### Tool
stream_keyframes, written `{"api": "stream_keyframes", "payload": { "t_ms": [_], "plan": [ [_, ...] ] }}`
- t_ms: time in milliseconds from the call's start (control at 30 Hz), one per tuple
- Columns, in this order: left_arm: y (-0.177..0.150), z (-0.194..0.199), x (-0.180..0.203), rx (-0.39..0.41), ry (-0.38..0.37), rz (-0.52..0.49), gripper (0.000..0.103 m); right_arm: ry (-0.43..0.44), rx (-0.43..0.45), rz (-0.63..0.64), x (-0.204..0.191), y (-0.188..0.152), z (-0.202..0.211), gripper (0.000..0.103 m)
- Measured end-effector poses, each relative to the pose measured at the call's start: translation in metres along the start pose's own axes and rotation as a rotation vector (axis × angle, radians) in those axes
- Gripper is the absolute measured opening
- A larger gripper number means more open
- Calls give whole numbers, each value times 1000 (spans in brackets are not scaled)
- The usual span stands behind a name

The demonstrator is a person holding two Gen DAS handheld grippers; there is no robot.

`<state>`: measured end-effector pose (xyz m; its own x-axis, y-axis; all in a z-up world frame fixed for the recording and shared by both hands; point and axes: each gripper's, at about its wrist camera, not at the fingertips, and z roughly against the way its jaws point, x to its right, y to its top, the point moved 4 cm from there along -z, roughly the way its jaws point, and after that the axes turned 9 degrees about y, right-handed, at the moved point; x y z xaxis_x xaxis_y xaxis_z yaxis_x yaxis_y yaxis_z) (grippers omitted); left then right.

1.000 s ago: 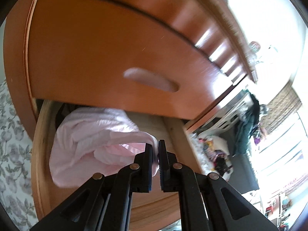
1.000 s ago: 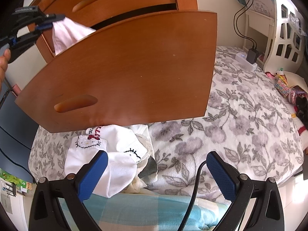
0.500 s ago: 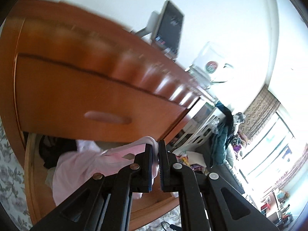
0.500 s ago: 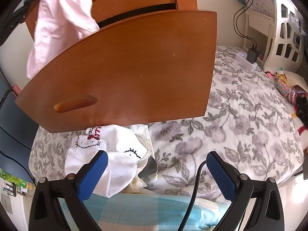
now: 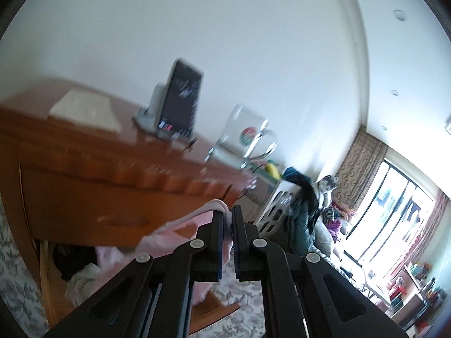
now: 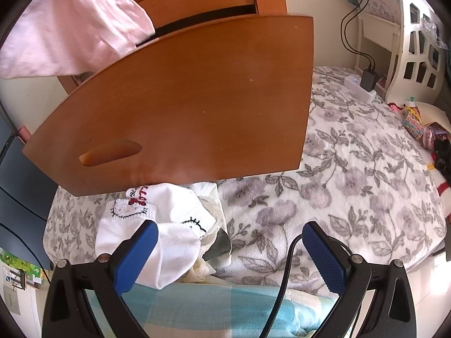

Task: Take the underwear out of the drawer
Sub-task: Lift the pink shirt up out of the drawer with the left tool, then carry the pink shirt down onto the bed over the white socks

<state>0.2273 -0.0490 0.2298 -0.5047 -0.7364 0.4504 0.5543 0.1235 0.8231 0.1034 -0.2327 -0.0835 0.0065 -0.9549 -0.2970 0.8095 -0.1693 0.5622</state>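
My left gripper (image 5: 229, 214) is shut on a fold of pale pink underwear (image 5: 169, 233), which hangs from its tips above the pulled-out wooden drawer (image 5: 46, 281). The right wrist view shows the same pink underwear (image 6: 67, 28) dangling at the upper left, over the drawer front (image 6: 183, 107) with its oval handle cut-out. Dark and light clothes (image 5: 73, 262) still lie inside the drawer. My right gripper (image 6: 228, 242) stands open and empty, low over the floral bedspread, apart from the drawer.
White socks (image 6: 157, 225) lie piled on the floral bedspread (image 6: 352, 183) below the drawer front. On the dresser top stand a phone on a stand (image 5: 180, 104) and a glass mug (image 5: 248, 135). A white shelf (image 6: 408, 42) with a charger stands at the right.
My left gripper has risen and tilted up, lifting the pink underwear out of the drawer until it hangs free. The right gripper has not moved.
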Motion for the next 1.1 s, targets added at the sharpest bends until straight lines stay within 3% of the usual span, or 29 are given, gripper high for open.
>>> {"api": "stream_keyframes", "payload": {
  "t_ms": [333,600,833,1100],
  "plan": [
    [25,64,51,157,-151,-42,5,0,1,-1,1,0,0,103],
    [28,103,89,229,-209,-130,5,-2,4,-1,0,0,0,103],
    [16,107,97,221,-205,-167,5,-3,8,-3,0,0,1,103],
    [-5,90,99,134,-218,-166,5,-3,7,-3,0,0,1,103]
  ]
}}
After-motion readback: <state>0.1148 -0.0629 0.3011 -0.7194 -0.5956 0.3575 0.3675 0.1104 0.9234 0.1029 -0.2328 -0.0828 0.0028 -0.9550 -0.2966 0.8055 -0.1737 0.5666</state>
